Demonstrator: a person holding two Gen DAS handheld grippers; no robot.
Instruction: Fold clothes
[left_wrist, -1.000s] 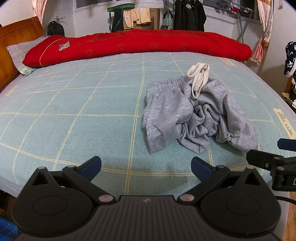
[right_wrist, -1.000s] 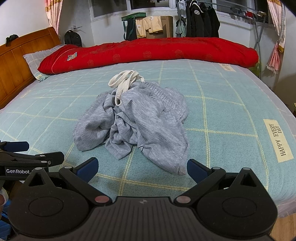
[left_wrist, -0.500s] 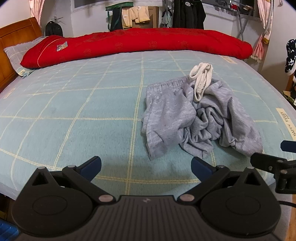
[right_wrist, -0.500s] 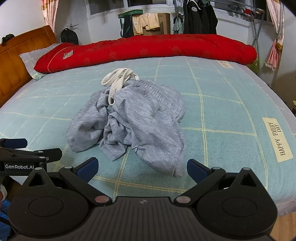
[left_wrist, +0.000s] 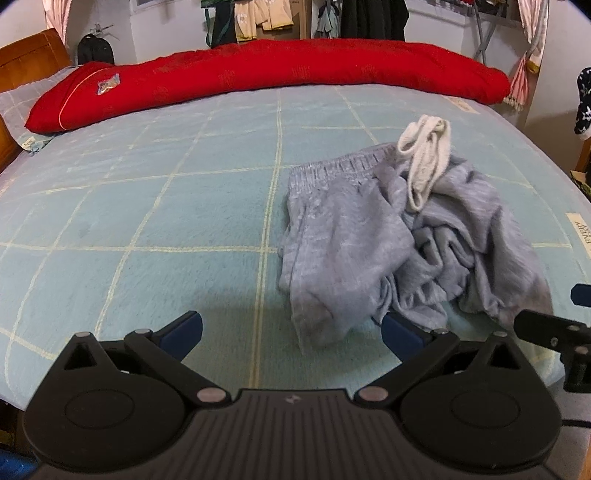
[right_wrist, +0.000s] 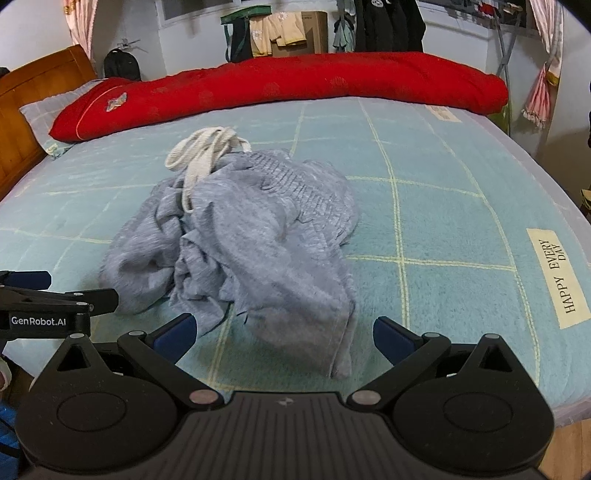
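Crumpled grey sweat shorts (left_wrist: 388, 243) (right_wrist: 251, 236) lie in a heap on the light blue bed blanket (left_wrist: 147, 229) (right_wrist: 443, 214). A white drawstring (left_wrist: 424, 158) (right_wrist: 203, 155) loops over the elastic waistband at the far side. My left gripper (left_wrist: 291, 332) hovers open at the bed's near edge, with a shorts leg hem just ahead of its right finger. My right gripper (right_wrist: 282, 338) is open too, and the nearest leg hem lies on the blanket between its fingers, untouched. Each view shows the other gripper at its edge.
A long red quilt (left_wrist: 277, 70) (right_wrist: 295, 85) lies along the far side of the bed. A wooden headboard (right_wrist: 33, 92) and a pillow are at the left. Clothes hang on a rack behind. A "HAPPY EVERY DAY" label (right_wrist: 557, 277) marks the blanket's right edge.
Both grippers have moved forward toward the shorts, which now appear larger and closer. The shorts have not moved, and both grippers stay open.
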